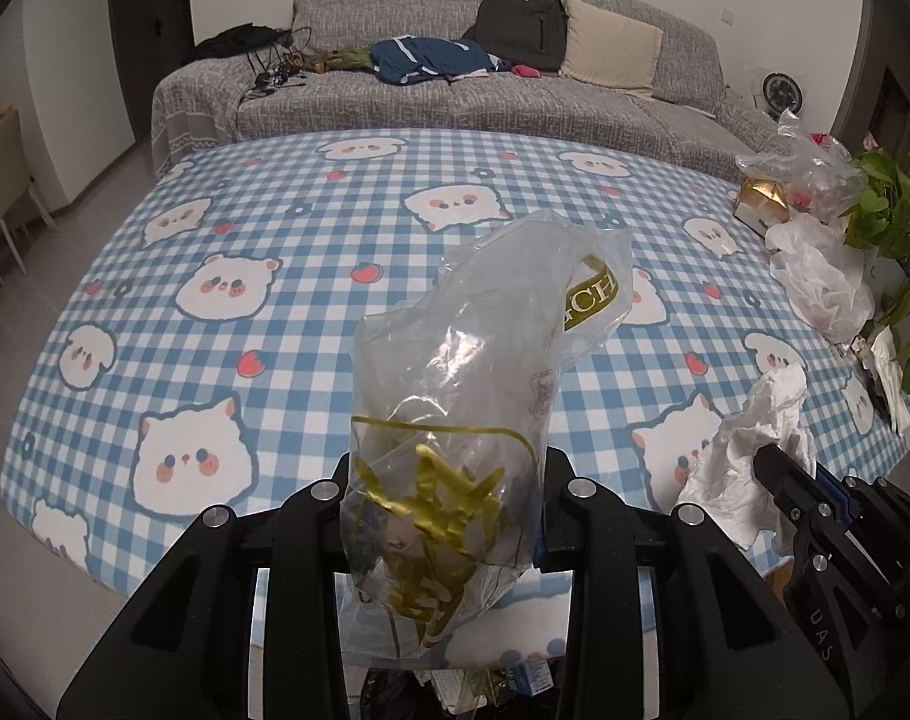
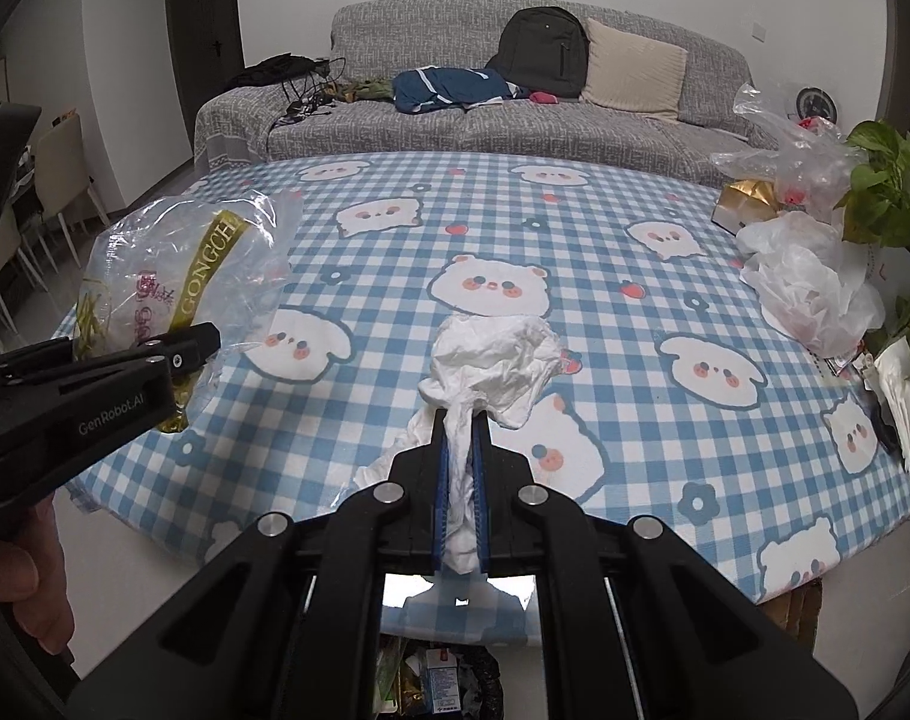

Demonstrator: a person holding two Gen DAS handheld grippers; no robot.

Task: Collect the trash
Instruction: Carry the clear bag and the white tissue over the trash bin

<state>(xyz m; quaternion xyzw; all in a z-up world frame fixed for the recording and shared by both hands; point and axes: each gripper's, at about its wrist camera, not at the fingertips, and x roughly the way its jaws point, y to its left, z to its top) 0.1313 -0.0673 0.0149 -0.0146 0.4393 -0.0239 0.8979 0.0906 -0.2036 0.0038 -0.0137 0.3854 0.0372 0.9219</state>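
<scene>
The left gripper (image 1: pixel 449 480) is closed on a clear plastic bag (image 1: pixel 484 360) with gold ribbon inside, and the right gripper (image 2: pixel 459 444) is clamped tight on a crumpled white tissue (image 2: pixel 496 354); both pieces of trash hang above the near edge of the table (image 2: pixel 574 210), which has a blue checked cloth with cartoon animals. Below the table edge, at the bottom of both wrist views, a trash bin (image 2: pixel 431 678) lined with a dark bag shows, already holding some packaging. I judge the step in hand to be carrying both pieces to this bin. To do it well, each gripper should come over the bin mouth before the jaws let go, because the bag is light and bulky and may catch on the rim or drift to the side; the tissue has a loose tail, so it should be lowered a little first. By count: two grippers, one bag and one tissue held, one bin. At the right side of the table more remains: one white plastic bag (image 2: pixel 814 288), one clear plastic bag (image 2: pixel 796 150), one gold box (image 2: pixel 748 198), beside one green plant (image 2: pixel 886 192).
</scene>
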